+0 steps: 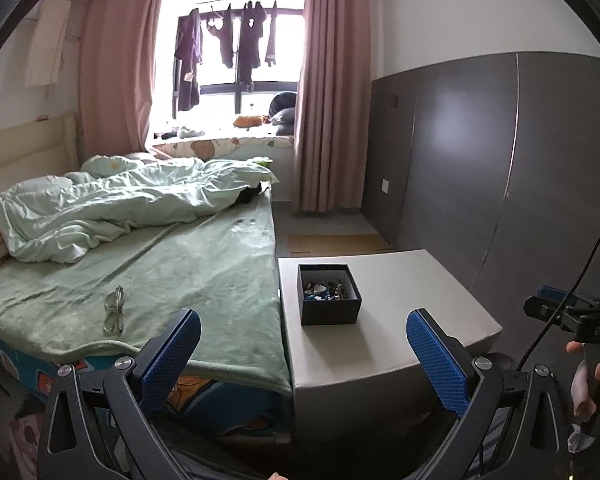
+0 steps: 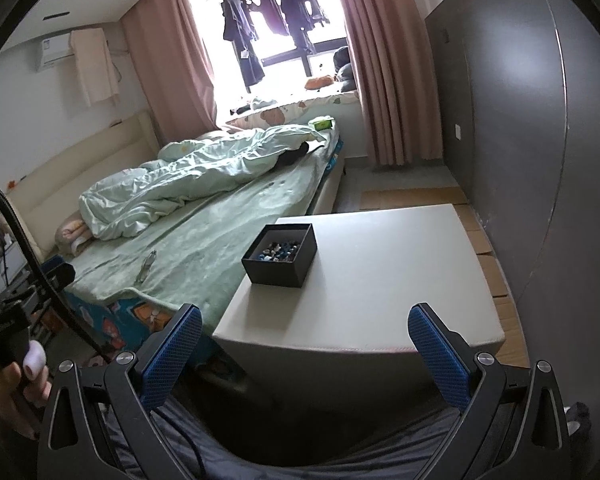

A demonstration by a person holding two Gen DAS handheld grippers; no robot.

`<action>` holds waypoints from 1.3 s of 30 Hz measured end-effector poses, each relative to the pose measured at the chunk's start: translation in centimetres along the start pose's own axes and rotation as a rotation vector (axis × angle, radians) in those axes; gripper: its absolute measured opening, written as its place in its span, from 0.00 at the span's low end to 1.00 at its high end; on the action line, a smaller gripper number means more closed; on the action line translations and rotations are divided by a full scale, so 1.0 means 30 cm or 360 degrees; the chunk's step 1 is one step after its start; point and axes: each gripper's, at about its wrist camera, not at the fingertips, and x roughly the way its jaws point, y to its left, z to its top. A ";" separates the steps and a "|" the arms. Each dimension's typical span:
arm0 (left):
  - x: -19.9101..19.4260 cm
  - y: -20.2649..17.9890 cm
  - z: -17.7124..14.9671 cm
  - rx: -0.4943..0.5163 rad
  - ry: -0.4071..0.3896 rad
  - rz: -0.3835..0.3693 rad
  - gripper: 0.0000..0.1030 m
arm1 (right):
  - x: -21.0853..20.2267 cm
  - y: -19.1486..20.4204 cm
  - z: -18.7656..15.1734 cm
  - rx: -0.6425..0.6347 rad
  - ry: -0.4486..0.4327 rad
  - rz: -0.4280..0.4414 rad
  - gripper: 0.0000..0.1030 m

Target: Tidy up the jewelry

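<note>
A black open box (image 1: 329,295) with a heap of beads and jewelry (image 1: 325,290) inside stands on a white table (image 1: 420,312) beside the bed. It also shows in the right wrist view (image 2: 280,254), with the jewelry (image 2: 279,250) inside, on the table (image 2: 380,280). My left gripper (image 1: 302,344) is open and empty, held short of the table's near edge. My right gripper (image 2: 305,340) is open and empty, also short of the near edge. The right gripper's body shows at the left wrist view's right edge (image 1: 580,316).
A bed with a green sheet (image 1: 160,272) and a rumpled duvet (image 1: 112,208) lies left of the table. A pair of glasses (image 1: 115,309) rests on the sheet, also seen in the right wrist view (image 2: 146,266). A grey wall panel (image 1: 480,160) runs on the right. Pink curtains (image 1: 328,100) frame the window.
</note>
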 end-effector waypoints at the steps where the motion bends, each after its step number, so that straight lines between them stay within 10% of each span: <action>1: -0.001 -0.001 0.000 0.0002 -0.0002 0.0003 1.00 | -0.001 0.001 0.000 0.0001 0.0000 0.0001 1.00; 39: -0.033 -0.064 -0.008 0.0049 -0.0013 0.0045 1.00 | -0.024 0.021 -0.018 -0.0007 -0.0030 0.0034 1.00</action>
